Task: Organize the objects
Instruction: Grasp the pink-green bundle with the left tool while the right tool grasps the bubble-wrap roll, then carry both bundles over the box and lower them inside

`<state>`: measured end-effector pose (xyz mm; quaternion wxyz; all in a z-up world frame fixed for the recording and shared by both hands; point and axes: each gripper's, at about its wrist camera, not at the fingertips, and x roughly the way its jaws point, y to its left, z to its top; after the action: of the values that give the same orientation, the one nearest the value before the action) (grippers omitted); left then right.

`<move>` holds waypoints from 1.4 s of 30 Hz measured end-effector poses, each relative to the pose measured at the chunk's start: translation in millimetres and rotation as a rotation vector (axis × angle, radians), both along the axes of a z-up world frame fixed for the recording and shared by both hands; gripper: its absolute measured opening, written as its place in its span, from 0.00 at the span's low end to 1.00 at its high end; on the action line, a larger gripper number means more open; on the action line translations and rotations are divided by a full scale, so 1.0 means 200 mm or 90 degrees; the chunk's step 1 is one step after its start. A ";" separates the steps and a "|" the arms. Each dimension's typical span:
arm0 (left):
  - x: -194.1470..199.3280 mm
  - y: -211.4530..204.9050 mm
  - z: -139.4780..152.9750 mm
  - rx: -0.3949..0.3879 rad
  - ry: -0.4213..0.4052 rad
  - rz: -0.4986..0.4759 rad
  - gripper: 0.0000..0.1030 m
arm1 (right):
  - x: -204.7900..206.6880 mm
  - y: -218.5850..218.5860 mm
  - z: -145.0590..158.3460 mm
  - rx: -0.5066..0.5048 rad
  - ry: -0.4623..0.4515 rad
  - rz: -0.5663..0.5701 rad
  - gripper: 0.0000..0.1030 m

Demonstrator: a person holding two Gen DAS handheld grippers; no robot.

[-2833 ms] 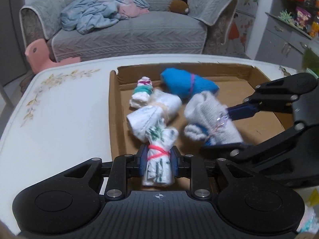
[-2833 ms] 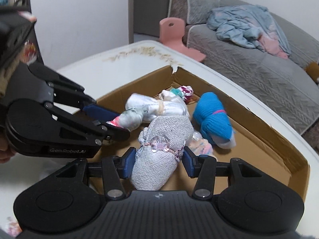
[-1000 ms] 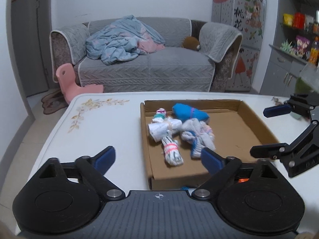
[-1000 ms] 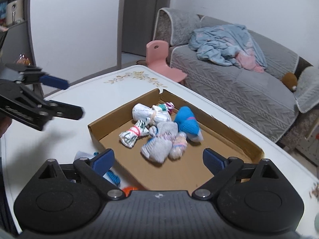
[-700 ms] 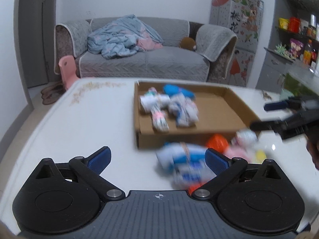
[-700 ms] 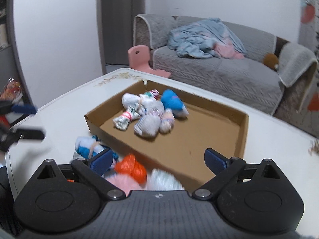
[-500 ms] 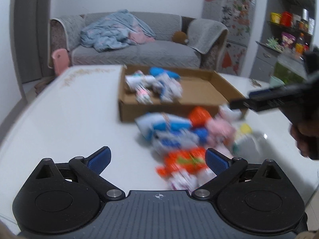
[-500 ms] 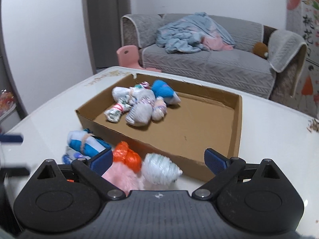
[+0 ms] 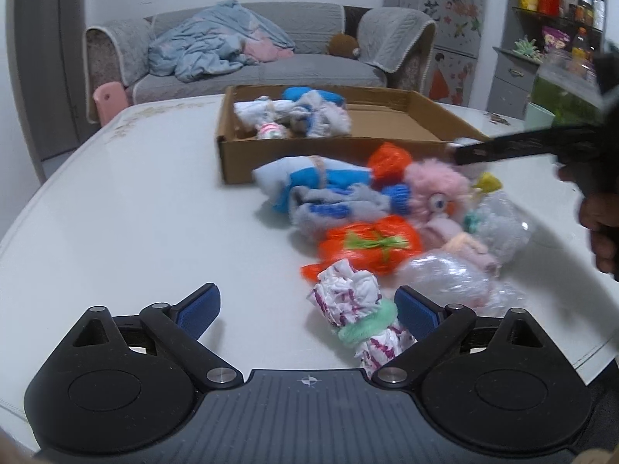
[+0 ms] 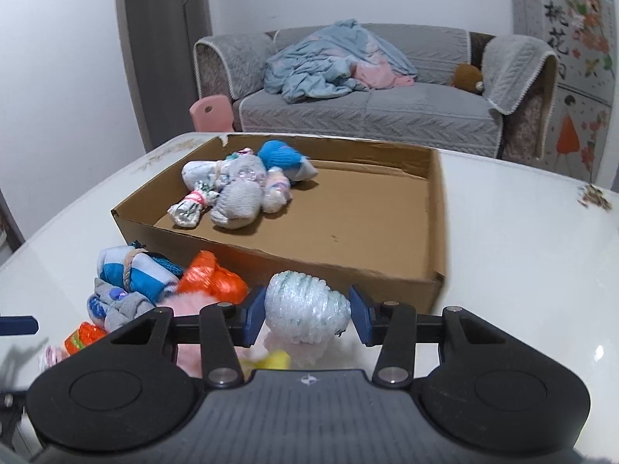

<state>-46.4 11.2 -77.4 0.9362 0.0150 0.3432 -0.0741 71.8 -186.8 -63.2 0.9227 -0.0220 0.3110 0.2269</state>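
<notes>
Now right gripper (image 10: 307, 315) pads flank bubble-wrap bundle (image 10: 305, 309); left gripper (image 9: 307, 309) wide.

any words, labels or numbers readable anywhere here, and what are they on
"桃花": large dark characters on the flower-patterned cabinet behind the grey sofa, clearest in the right wrist view.
Labels on the colourful jars and packets on the shelf: too small and blurred to read.
Brown cardboard box, tied cloth bundles and both grippers: no readable text.

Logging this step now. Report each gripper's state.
Left gripper: open, holding nothing; white-and-purple bundle lies between its fingers.
Right gripper: closing around the pale bubble-wrap bundle; firm contact cannot be told.
</notes>
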 end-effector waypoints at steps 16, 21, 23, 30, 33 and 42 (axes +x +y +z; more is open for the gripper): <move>0.03 0.00 -0.04 0.007 0.003 -0.013 0.65 | -0.16 -0.35 -0.04 0.085 0.041 -0.046 0.41; 0.00 0.03 -0.02 0.001 0.002 -0.014 0.39 | -0.17 -0.37 -0.05 0.091 0.046 -0.041 0.39; -0.01 0.05 -0.02 0.006 0.002 -0.009 0.38 | -0.17 -0.39 -0.05 0.099 0.052 -0.041 0.39; 0.02 0.13 0.19 0.026 -0.041 -0.008 0.38 | -0.16 -0.46 0.11 0.132 0.023 -0.049 0.38; 0.09 0.17 0.32 0.038 -0.072 -0.003 0.38 | -0.13 -0.45 0.21 0.143 0.000 -0.039 0.38; 0.31 0.22 0.63 0.080 -0.132 -0.015 0.38 | -0.03 -0.24 0.47 0.132 -0.060 0.033 0.38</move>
<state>15.1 54.8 47.7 0.9631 0.0851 0.2479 -0.0614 66.5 -235.5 31.5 0.9273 0.0548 0.2416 0.2804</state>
